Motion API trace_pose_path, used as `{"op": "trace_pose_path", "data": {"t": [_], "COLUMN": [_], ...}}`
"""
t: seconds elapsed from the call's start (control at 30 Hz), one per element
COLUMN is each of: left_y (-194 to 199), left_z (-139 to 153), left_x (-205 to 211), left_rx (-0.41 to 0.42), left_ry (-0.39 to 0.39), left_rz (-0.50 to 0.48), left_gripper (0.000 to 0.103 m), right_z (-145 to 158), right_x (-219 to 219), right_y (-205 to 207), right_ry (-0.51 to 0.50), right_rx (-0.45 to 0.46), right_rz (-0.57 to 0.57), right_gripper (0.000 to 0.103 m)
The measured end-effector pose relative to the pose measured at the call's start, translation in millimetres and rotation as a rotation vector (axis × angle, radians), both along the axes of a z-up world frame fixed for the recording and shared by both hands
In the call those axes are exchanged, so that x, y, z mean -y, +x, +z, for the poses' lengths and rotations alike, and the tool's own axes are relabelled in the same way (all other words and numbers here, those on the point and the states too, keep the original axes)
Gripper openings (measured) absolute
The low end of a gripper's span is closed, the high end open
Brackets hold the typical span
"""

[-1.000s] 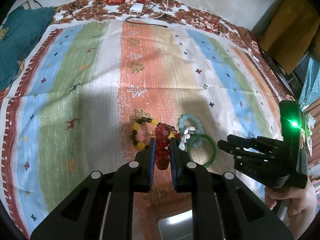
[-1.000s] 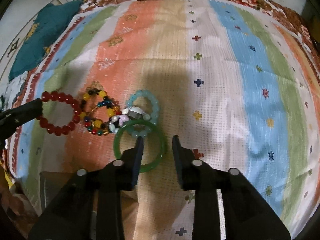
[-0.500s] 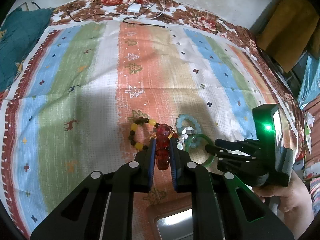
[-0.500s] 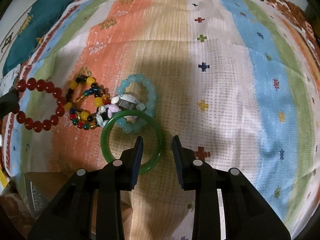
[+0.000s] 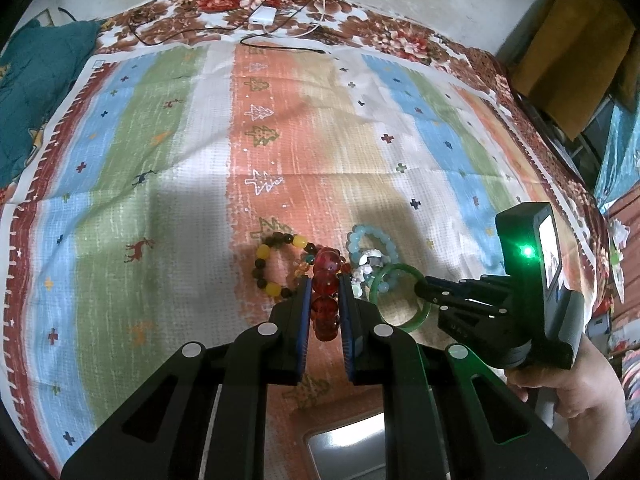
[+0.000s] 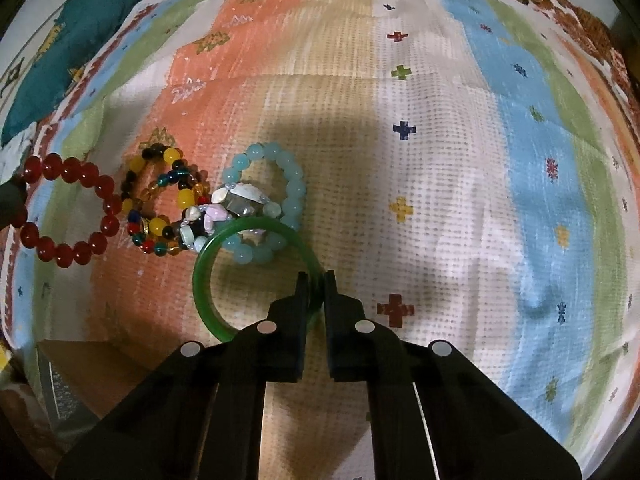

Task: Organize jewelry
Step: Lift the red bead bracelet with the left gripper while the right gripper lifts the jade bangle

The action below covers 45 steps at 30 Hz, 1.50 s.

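Observation:
My left gripper (image 5: 324, 286) is shut on a red bead bracelet (image 5: 325, 278), which shows as a full ring at the left of the right wrist view (image 6: 105, 189). My right gripper (image 6: 316, 280) points steeply down, and its jaws are closing on the right rim of a green bangle (image 6: 202, 280), with the pads against it. From the left wrist view, the right gripper (image 5: 420, 289) reaches in from the right onto the bangle (image 5: 394, 269). Beside the bangle lie a yellow-and-dark bead bracelet (image 6: 170, 156), a pale blue bead bracelet (image 6: 297, 196) and a white-pink stone bracelet (image 6: 240, 196).
Everything lies on a striped cloth (image 5: 168, 184) spread over a bed. A box with a pale inside (image 5: 344, 440) sits near the front edge, also low left in the right wrist view (image 6: 80, 364). A teal cushion (image 5: 36, 92) and a charger with cables (image 5: 262, 16) lie at the back.
The right gripper came down over the green bangle and its jaws closed from wide apart onto the rim. The left gripper kept still with the red bracelet.

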<state>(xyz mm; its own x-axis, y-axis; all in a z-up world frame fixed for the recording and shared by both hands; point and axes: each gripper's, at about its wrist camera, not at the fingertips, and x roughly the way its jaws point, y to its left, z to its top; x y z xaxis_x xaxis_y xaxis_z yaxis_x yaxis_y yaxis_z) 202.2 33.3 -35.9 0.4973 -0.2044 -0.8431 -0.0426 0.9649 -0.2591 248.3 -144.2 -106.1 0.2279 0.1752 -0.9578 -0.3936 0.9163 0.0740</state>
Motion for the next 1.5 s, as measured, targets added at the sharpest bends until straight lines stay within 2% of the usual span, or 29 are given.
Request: {"op": "trace_pose_path", "data": {"t": [0.47, 0.93, 1.2, 1.5], "left_y": [-14, -39, -64, -100], "left_z": [10, 37, 51, 56], "left_x": [2, 12, 16, 25], "left_rx": [0.029, 0.102, 0.15, 0.192], "left_ry": [-0.005, -0.019, -0.036, -0.014], "left_rz": [-0.01, -0.038, -0.051, -0.066], "left_gripper": [0.013, 0.013, 0.013, 0.013], "right_z": [49, 97, 110, 110], "right_x": [2, 7, 9, 13], "right_y": [-17, -54, -77, -107], "right_ry": [0.08, 0.169, 0.184, 0.193], "right_rx": [0.096, 0.2, 0.241, 0.246], "right_rz": [0.01, 0.051, 0.073, 0.101], "right_gripper": [0.008, 0.008, 0.008, 0.008]}}
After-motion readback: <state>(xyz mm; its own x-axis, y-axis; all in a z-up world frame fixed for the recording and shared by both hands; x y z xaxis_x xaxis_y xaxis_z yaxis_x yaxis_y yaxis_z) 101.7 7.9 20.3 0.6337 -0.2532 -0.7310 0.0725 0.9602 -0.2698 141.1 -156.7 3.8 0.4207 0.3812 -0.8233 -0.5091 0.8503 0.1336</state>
